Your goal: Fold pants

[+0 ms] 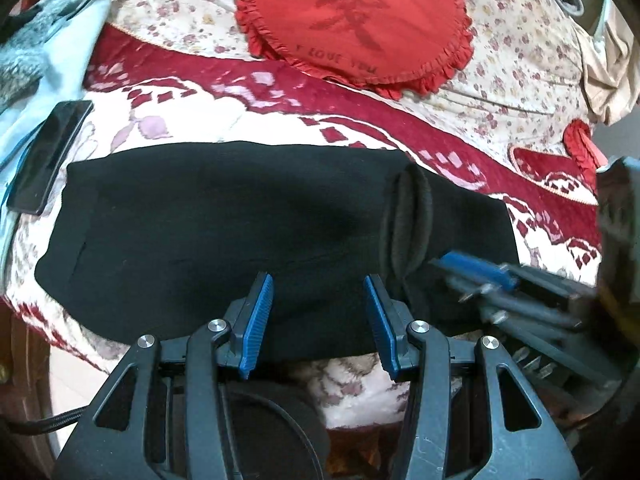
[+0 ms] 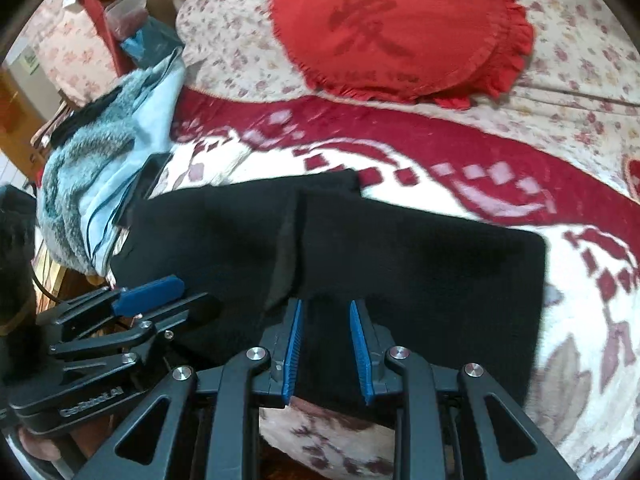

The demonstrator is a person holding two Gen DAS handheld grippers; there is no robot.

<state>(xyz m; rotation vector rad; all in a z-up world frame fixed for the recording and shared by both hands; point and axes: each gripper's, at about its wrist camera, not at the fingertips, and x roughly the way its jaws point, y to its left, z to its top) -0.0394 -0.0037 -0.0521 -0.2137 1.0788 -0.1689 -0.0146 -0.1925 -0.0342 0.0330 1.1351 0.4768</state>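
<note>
Black pants (image 1: pixel 224 220) lie folded across the bed near its front edge, with the waistband opening (image 1: pixel 408 220) bunched toward the right. In the right wrist view the pants (image 2: pixel 420 256) show a fold line down the middle. My left gripper (image 1: pixel 318 280) is open, its blue pads over the near edge of the pants, holding nothing. My right gripper (image 2: pixel 325 306) is open over the pants' near edge, empty. The right gripper also shows, blurred, in the left wrist view (image 1: pixel 476 270). The left gripper shows in the right wrist view (image 2: pixel 150 292).
A red round frilled cushion (image 1: pixel 352 20) lies behind the pants on the floral bedspread (image 1: pixel 520 64). A black phone (image 1: pixel 50 156) lies left of the pants. A light blue furry garment (image 2: pixel 100 160) is piled at the left. The bed's front edge (image 1: pixel 360 396) is below the grippers.
</note>
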